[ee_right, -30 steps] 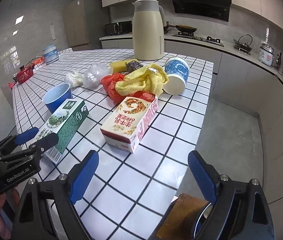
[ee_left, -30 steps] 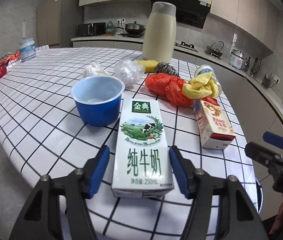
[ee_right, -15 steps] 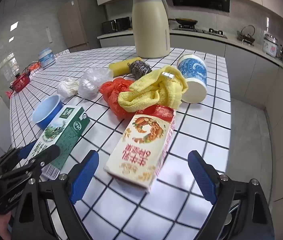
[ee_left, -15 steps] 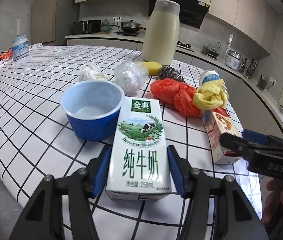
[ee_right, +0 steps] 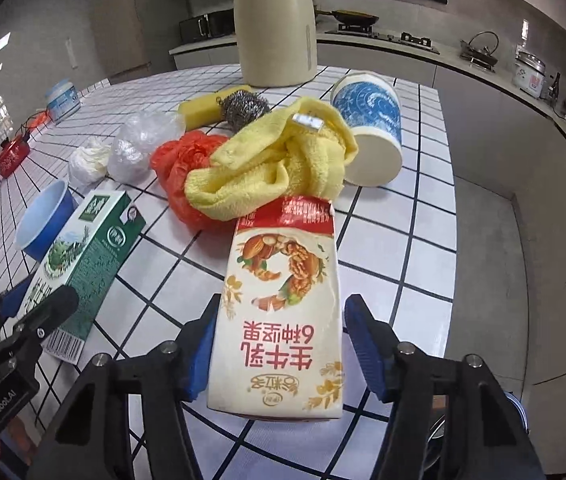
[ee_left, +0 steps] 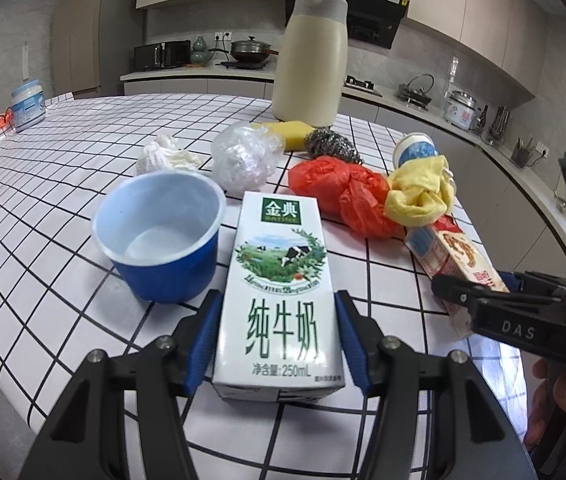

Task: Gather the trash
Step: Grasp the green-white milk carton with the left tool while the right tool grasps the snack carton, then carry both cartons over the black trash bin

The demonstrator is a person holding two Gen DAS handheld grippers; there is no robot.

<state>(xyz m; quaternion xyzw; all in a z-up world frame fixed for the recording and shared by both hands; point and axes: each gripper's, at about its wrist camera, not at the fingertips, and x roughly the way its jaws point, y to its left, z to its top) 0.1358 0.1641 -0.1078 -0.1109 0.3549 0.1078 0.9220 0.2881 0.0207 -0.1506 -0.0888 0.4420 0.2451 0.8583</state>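
A green-and-white milk carton [ee_left: 281,300] lies flat on the tiled table. My left gripper [ee_left: 277,346] is shut on its near end, both blue pads against its sides. The carton also shows in the right wrist view [ee_right: 83,264]. A red-and-cream walnut milk carton [ee_right: 283,312] lies flat between the fingers of my right gripper [ee_right: 283,354]. The left pad touches it and a small gap shows at the right pad. A yellow cloth [ee_right: 271,168] rests on that carton's far end.
A blue cup [ee_left: 159,232] stands left of the milk carton. Behind are a red plastic bag [ee_left: 343,192], a clear plastic ball [ee_left: 243,160], white tissue [ee_left: 163,156], a steel scourer [ee_left: 333,144], a sponge [ee_left: 291,136], a tipped paper cup [ee_right: 367,128] and a tall cream jug [ee_left: 311,68].
My left gripper has closed onto the green milk carton. My right gripper has moved forward over the table, narrowed, and now straddles the walnut milk carton.
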